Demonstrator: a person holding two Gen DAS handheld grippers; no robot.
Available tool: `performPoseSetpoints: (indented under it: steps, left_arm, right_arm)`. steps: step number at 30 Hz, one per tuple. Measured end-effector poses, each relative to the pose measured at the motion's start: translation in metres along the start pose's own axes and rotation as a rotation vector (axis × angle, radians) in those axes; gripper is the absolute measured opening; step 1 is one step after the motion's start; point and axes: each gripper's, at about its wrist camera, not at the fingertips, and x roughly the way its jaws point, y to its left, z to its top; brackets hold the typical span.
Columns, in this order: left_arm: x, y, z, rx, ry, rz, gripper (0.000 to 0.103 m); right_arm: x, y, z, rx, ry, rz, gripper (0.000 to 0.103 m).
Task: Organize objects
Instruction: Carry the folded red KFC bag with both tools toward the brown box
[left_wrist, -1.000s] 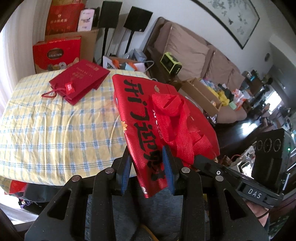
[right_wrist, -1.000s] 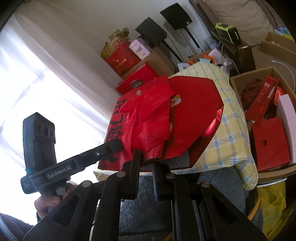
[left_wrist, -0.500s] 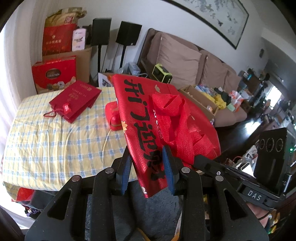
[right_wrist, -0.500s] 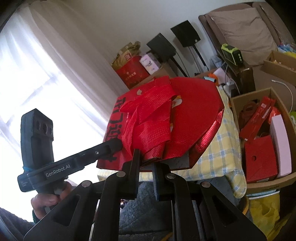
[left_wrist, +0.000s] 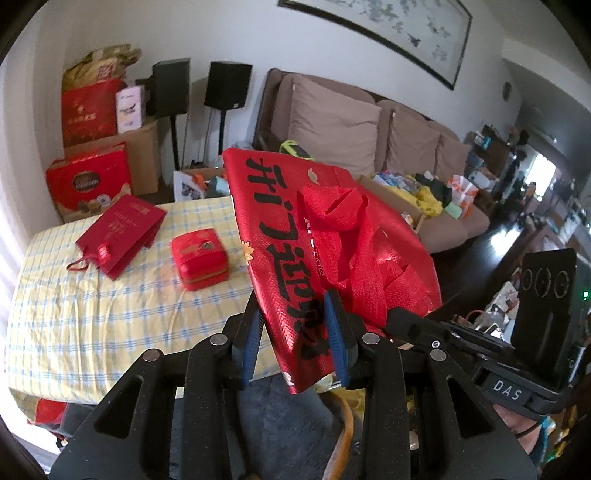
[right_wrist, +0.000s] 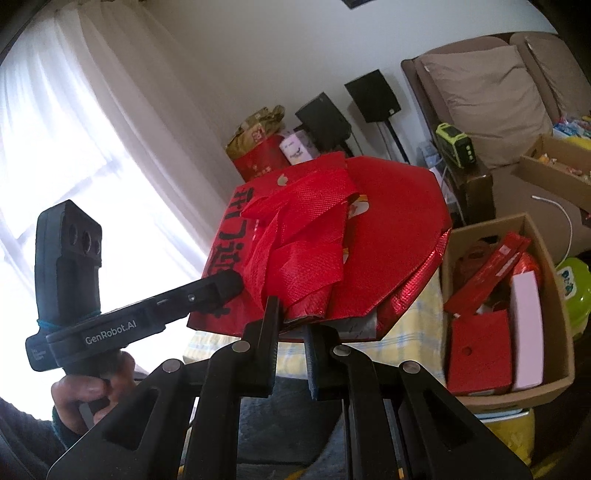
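1. The left hand-held gripper (left_wrist: 295, 338) is clamping the near edge of a flat-folded red woven shopping bag with black lettering (left_wrist: 291, 236); its blue pads are pressing on both faces of the bag.
2. The right hand-held gripper (right_wrist: 291, 325) is closed tight on the bunched red woven handles (right_wrist: 299, 254) and the bag edge beneath them.
3. The bag is being held in the air, tilted, above the near edge of the tabletop and touching no surface. Judgement: the two-point grip is keeping the floppy fabric flat and the loose handles gathered so it can be carried as one piece.
4. A tabletop covered in a yellow and blue checked cloth (left_wrist: 92, 314) is carrying a flat red paper gift bag with cord handles (left_wrist: 122, 230) and a small red hinged box (left_wrist: 199, 258), set near each other.
5. An open cardboard box holding red packages (right_wrist: 506, 391) is standing on the floor beside the tabletop; judgement: a likely destination.
6. The room is cluttered: a brown sofa (left_wrist: 369, 122), two black speakers on stands (left_wrist: 199, 85), stacked cartons along the wall.
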Motion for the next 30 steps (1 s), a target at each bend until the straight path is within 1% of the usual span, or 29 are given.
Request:
performPoseSetpoints:
  steps: [7, 12, 15, 22, 30]
  left_arm:
    - [0.020, -0.027, 0.003, 0.005, 0.006, -0.029, 0.031]
    - [0.032, -0.046, 0.011, 0.030, -0.002, -0.029, 0.031]
    - [0.043, -0.051, 0.014, 0.026, 0.006, -0.041, 0.031]
    - [0.068, -0.059, 0.017, 0.017, 0.026, -0.049, 0.031]
    - [0.103, -0.068, 0.021, 0.020, 0.066, -0.057, 0.031]
  right_arm:
    - [-0.021, -0.030, 0.008, 0.031, -0.019, -0.025, 0.012]
    - [-0.030, -0.051, 0.018, 0.041, -0.026, -0.027, 0.012]
    - [-0.033, -0.059, 0.022, 0.038, -0.024, -0.041, 0.012]
    - [-0.031, -0.076, 0.028, 0.025, -0.008, -0.103, 0.013]
    - [-0.024, -0.101, 0.032, 0.022, 0.009, -0.138, 0.013]
